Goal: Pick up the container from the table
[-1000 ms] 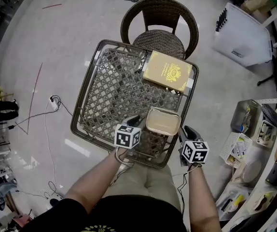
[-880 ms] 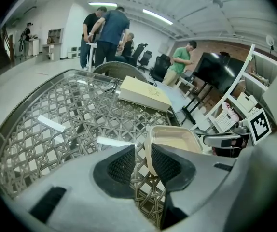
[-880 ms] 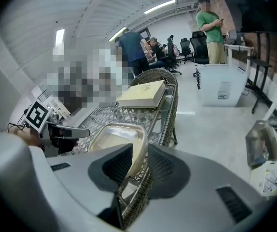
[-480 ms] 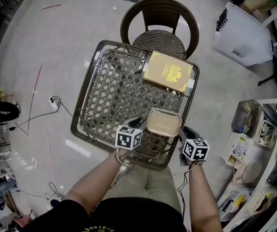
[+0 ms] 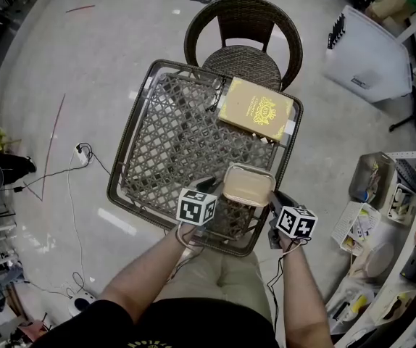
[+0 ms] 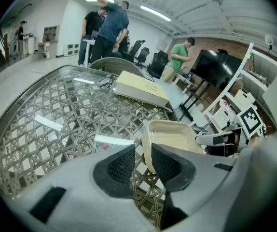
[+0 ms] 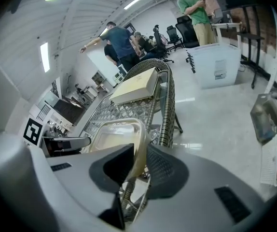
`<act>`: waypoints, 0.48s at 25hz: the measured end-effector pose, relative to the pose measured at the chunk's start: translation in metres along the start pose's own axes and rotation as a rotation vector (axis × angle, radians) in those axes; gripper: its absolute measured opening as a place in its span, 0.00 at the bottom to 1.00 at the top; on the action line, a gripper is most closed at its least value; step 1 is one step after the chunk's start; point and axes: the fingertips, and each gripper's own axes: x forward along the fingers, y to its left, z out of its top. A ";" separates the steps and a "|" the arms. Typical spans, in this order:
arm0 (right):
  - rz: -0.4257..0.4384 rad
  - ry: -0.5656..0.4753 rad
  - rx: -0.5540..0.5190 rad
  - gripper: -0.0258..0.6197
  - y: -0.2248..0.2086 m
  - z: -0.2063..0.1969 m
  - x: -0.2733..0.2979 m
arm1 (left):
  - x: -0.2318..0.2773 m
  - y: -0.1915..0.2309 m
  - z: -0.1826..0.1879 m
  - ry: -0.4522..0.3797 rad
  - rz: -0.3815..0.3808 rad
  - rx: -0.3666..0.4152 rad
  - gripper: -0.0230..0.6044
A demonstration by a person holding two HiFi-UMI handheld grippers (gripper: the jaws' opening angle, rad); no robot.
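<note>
The container [image 5: 248, 183] is a shallow beige tub, open on top and empty, over the near right corner of the wicker table [image 5: 172, 136]. My left gripper [image 5: 211, 188] is shut on its left rim. My right gripper [image 5: 272, 199] is shut on its right rim. In the left gripper view the tub's [image 6: 170, 134] rim runs between the dark pads of the left gripper [image 6: 143, 161]. In the right gripper view the tub's [image 7: 114, 139] thin edge is pinched in the right gripper [image 7: 139, 166]. Whether the tub's bottom touches the glass cannot be told.
A flat yellow box [image 5: 256, 109] lies at the table's far right corner. A wicker chair [image 5: 243, 31] stands behind the table. A white bin [image 5: 364, 46] sits on the floor to the far right, with shelves of clutter [image 5: 396, 194] at the right. People stand in the background [image 6: 112, 25].
Almost nothing differs: both grippers keep their hold on the tub, and the right gripper's marker cube has crept slightly towards the table.
</note>
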 end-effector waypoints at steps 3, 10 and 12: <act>0.003 0.005 0.002 0.13 0.003 -0.001 0.000 | 0.001 0.000 -0.002 -0.004 -0.005 -0.003 0.20; -0.019 0.004 -0.028 0.12 0.004 -0.001 0.001 | 0.002 0.001 -0.003 -0.004 -0.017 -0.007 0.20; -0.024 -0.001 -0.030 0.11 0.004 -0.001 0.000 | 0.001 0.000 -0.002 -0.005 -0.023 -0.011 0.20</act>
